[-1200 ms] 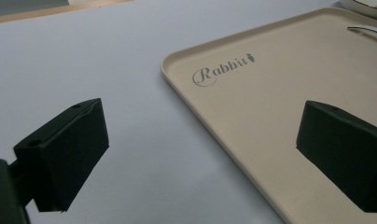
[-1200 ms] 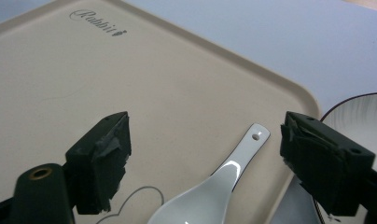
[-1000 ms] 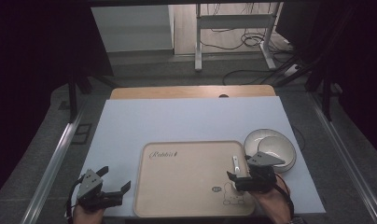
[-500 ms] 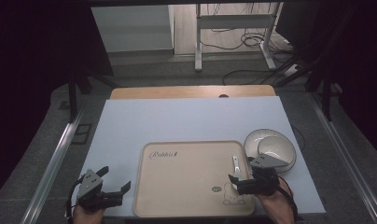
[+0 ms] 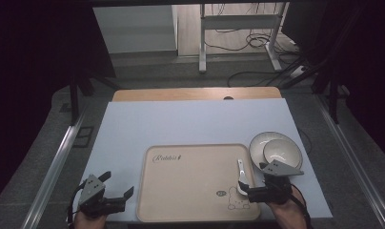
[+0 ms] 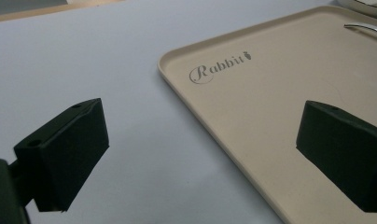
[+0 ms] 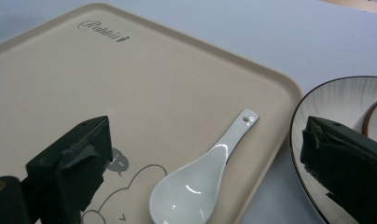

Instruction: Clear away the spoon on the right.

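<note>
**A:** What does the high view give you?

**B:** A bench (image 5: 190,119) under a pale blue sheet, with a beige tray (image 5: 190,191) near its front edge. A white ceramic spoon (image 5: 242,174) lies on the right part of the tray, handle pointing away from the person. Just beside the tray's right rim sits a large plate (image 5: 259,143) with a smaller bowl (image 5: 282,151) resting in it.

**A:** And the grippers?

**B:** The left hand-held gripper (image 5: 115,191) sits off the tray's left front corner, jaws spread wide. The right hand-held gripper (image 5: 244,188) is at the tray's right front, just before the spoon's bowl; from up here its jaw gap is hard to read.

**A:** The left gripper view?

**B:** Its two black jaws stand far apart with nothing between them. One hangs over the blue sheet, the other over the tray (image 6: 270,116), whose "Rabbit" lettering (image 6: 219,67) shows. The thin curved thing (image 6: 366,29) at the far right edge is possibly the spoon's handle.

**A:** The right gripper view?

**B:** Jaws apart here too, holding nothing. The spoon (image 7: 200,179) lies flat on the tray (image 7: 130,84) between them, free of both, beside a drawn cartoon animal (image 7: 126,179). The plate (image 7: 317,112) is off the tray's edge, behind one jaw.
</note>
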Motion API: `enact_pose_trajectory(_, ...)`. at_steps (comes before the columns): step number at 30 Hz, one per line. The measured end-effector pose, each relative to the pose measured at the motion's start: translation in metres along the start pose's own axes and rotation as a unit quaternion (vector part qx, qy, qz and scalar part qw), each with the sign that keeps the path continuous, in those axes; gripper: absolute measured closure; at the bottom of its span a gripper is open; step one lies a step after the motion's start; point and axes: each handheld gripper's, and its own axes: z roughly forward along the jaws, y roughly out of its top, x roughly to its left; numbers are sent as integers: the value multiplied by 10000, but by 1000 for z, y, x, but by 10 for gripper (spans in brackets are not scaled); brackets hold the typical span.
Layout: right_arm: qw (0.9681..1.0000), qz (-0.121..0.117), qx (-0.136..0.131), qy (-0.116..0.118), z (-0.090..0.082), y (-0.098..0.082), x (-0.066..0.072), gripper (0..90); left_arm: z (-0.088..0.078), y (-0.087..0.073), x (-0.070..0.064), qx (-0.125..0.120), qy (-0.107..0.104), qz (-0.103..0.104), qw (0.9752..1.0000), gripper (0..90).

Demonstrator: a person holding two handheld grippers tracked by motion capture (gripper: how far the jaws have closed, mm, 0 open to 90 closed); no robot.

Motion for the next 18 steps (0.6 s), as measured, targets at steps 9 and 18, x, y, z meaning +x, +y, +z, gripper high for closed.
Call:
enact_pose_trajectory(9,9999,-20,-112,-118,-13,-5,0,15,0,0,0,5,16,8,10000,22)
enact_pose_trajectory(18,9994,-49,-199,-278,-24,-12,-3,6,1,-1,0,20,27,28,10000,22)
